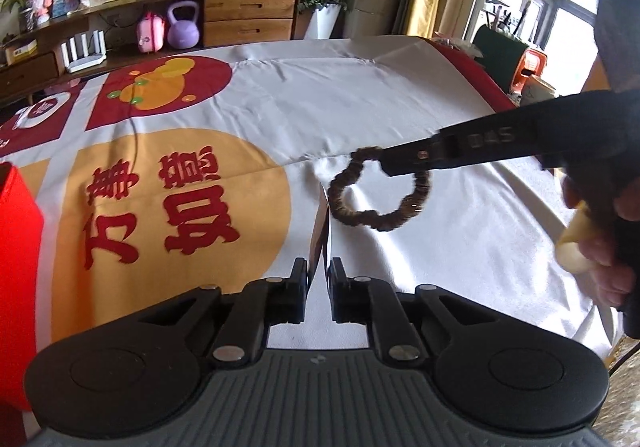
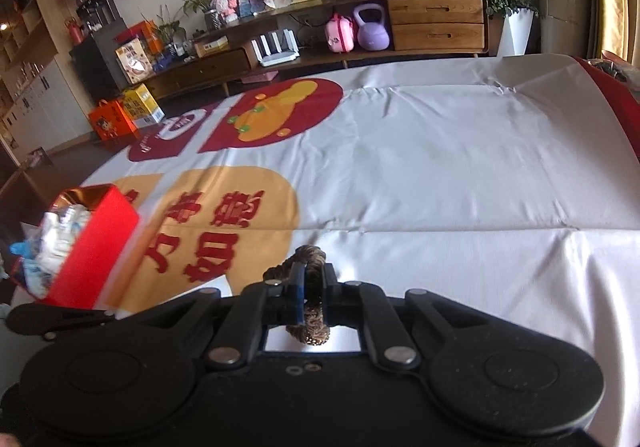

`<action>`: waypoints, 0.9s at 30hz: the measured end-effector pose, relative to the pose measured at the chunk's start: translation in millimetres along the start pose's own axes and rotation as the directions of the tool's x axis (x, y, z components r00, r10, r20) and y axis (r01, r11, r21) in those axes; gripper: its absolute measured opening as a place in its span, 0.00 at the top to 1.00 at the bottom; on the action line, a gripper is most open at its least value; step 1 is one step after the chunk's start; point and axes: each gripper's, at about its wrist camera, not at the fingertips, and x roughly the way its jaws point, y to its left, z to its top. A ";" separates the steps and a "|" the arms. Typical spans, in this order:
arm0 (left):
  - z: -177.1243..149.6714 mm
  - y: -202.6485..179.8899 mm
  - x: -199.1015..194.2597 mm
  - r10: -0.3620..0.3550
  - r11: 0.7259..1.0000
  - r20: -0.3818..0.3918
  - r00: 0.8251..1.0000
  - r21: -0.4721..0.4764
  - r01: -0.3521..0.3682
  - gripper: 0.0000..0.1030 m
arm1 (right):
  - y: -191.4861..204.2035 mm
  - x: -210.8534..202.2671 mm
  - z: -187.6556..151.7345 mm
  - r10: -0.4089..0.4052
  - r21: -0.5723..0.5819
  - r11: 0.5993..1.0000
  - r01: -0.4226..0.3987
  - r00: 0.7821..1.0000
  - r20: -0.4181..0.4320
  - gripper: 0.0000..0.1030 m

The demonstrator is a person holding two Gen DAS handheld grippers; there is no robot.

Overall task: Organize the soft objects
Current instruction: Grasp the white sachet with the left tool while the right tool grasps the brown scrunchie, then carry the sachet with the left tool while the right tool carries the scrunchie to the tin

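Right gripper: I see my right gripper [image 2: 310,289] pinching a brown, ruffled fabric hair scrunchie [image 2: 308,287] between its black fingers; in the left wrist view the same gripper [image 1: 384,163] reaches in from the right with its tips pressed onto the ring.

Scrunchie position: the scrunchie [image 1: 380,187] hangs as an open loop from those tips, above the white part of the cloth, clear of the surface as far as I can judge, and just past the tips of my left gripper.

Left gripper: my left gripper [image 1: 319,271] has its jaws drawn together on a raised fold of the white printed cloth [image 1: 322,215], which stands up as a thin ridge between the pads.

Cloth: the white printed cloth with red and orange circles and red characters [image 2: 440,167] covers the whole work surface and shows creases across its middle.

Red box: a red rectangular cardboard box with a shiny foil lining [image 2: 94,239] sits at the left edge of the cloth, holding pale, crumpled soft items; it lies well apart from the scrunchie.

Person: a hand [image 1: 600,231] grips the right gripper's handle at the right edge of the left wrist view.

Background: a long wooden sideboard with drawers [image 2: 436,23] runs along the far wall, with a purple kettlebell [image 2: 372,27] and a pink small case [image 2: 340,33] in its open shelf.
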 end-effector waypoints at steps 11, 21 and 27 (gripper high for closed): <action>0.4 13.7 -48.0 0.038 0.997 0.036 0.999 -0.063 -0.035 0.91 | 36.7 -44.0 -7.7 0.073 -0.004 0.997 -0.073 0.997 0.021 0.94; -0.6 39.5 -96.1 0.099 0.987 0.051 0.994 -0.128 -0.092 0.91 | 85.1 -70.6 -3.5 0.111 -0.076 0.991 -0.107 0.993 0.043 0.94; -0.7 57.9 -125.7 0.136 0.982 0.073 0.988 -0.142 -0.125 0.91 | 121.0 -79.2 3.0 0.142 -0.129 0.983 -0.134 0.988 0.057 0.94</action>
